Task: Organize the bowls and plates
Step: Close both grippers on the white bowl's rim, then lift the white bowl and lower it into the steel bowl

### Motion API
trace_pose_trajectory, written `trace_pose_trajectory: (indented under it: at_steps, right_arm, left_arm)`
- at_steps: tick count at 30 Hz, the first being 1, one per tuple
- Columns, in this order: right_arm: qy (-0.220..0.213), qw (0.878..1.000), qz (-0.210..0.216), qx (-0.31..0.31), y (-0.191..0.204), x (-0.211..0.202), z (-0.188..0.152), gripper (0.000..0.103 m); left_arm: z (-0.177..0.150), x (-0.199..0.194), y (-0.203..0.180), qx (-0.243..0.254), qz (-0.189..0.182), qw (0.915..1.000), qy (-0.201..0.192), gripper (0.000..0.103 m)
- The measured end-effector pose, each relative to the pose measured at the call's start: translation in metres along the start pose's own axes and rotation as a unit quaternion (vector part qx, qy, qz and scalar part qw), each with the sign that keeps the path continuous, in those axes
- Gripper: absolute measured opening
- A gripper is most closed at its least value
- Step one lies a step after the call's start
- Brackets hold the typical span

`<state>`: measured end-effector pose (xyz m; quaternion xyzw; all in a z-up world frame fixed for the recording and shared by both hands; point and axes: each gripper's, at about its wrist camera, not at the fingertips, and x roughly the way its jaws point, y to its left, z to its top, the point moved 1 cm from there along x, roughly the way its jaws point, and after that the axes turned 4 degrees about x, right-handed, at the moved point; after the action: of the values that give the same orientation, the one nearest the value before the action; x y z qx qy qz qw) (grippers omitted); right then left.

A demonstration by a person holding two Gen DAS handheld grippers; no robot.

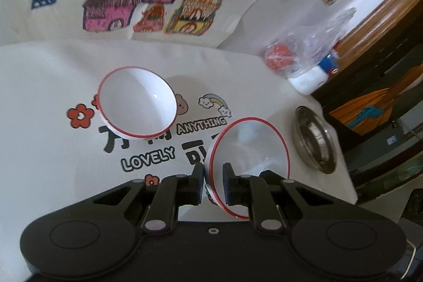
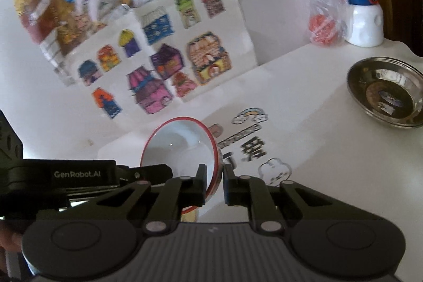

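My left gripper [image 1: 214, 176] is shut on the left wall of a white bowl with a red rim [image 1: 251, 149], which hangs tilted above the printed tablecloth. Further left, another red-rimmed white bowl [image 1: 137, 99] sits in a second one like it. In the right wrist view my right gripper [image 2: 214, 176] is shut on the right wall of a tilted white red-rimmed bowl [image 2: 182, 147]. The left gripper's black housing [image 2: 79, 173] comes in from the left there, one finger reaching this bowl's lower left rim. I cannot tell whether both grippers hold the same bowl.
A shallow steel dish [image 1: 314, 142] [image 2: 386, 91] rests near the table's right edge. Behind it are a clear plastic bag with a red thing inside [image 1: 277, 56] [image 2: 322, 28] and a white bottle with a blue cap [image 1: 312, 78] [image 2: 364, 20]. Coloured drawings [image 1: 158, 4] lean along the back.
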<state>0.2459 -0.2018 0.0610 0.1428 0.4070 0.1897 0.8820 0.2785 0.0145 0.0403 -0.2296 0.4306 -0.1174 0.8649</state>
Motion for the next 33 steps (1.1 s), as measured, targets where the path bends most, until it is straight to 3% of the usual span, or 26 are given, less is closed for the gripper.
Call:
trace_pose_trajectory:
  at_steps: [7, 14, 22, 33]
  right_arm:
    - [0.018, 0.999, 0.025, -0.013, 0.031, -0.020, -0.024, 0.014]
    - [0.061, 0.997, 0.026, -0.031, 0.050, -0.030, -0.056, 0.016]
    - [0.099, 0.994, 0.009, -0.033, 0.048, -0.034, -0.073, 0.016]
    - [0.130, 0.990, -0.014, -0.058, 0.047, -0.026, -0.081, 0.016]
  left_arm:
    - [-0.016, -0.051, 0.010, 0.010, -0.008, 0.9997, -0.020, 0.015]
    - [-0.046, -0.085, 0.030, 0.016, -0.002, 0.9997, -0.016, 0.015]
    - [-0.076, -0.093, 0.035, 0.046, 0.006, 0.9988, 0.014, 0.015]
    - [-0.091, -0.081, 0.024, 0.102, 0.028, 0.9927, 0.058, 0.015]
